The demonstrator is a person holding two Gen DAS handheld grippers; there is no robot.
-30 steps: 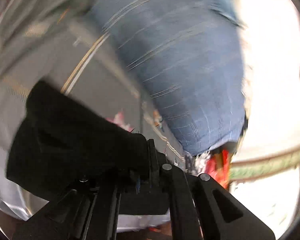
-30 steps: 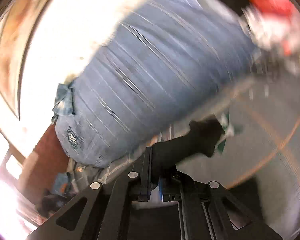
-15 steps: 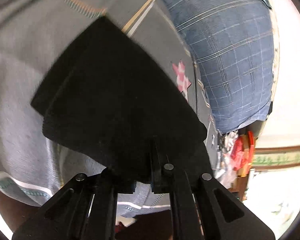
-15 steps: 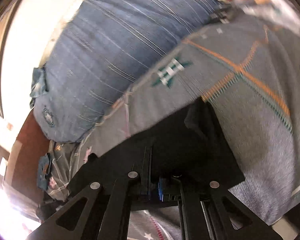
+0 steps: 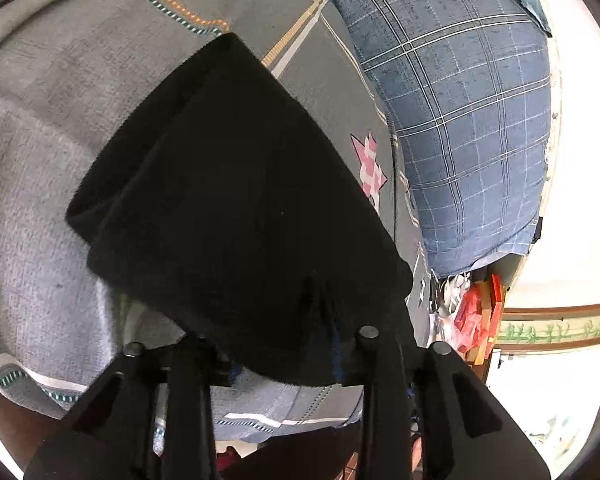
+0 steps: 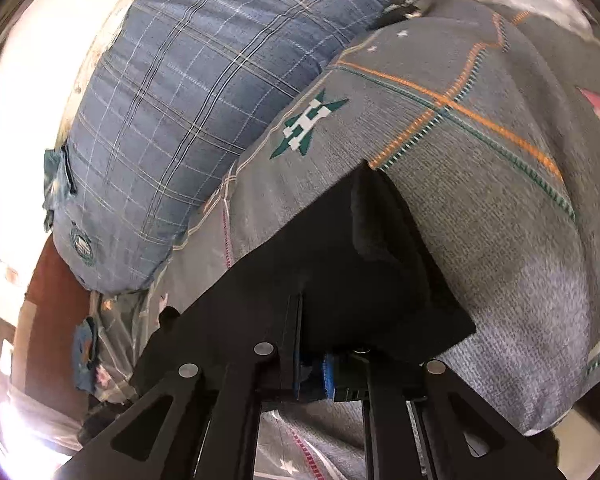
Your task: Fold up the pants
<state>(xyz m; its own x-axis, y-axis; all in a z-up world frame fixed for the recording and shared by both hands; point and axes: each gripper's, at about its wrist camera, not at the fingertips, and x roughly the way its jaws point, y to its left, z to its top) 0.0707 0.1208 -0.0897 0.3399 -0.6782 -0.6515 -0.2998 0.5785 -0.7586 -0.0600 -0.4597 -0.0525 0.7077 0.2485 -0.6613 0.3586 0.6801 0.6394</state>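
Black fabric, the folded pants, is laid on a grey blanket patterned with orange and teal stitched lines and a pink star. In the left wrist view the pants are seen as stacked layers, the upper layer set slightly back from the lower one along the left edge, with the near hem draped over the fingers of the left gripper. The jaws of that gripper have just been opening and are now parted a little; the hem of the pants lies between them, and whether the pads still press on it cannot be told, since the cloth covers the tips. In the right wrist view the pants are shown as a dark wedge reaching away from the right gripper, with a thick rolled fold along the far right side. The jaws of the right gripper are pressed together and a near edge of the pants is pinched between them, a blue pad showing just under the cloth. A blue checked pillow is seen beyond the blanket, touching its far edge. Red clutter is visible past the pillow.
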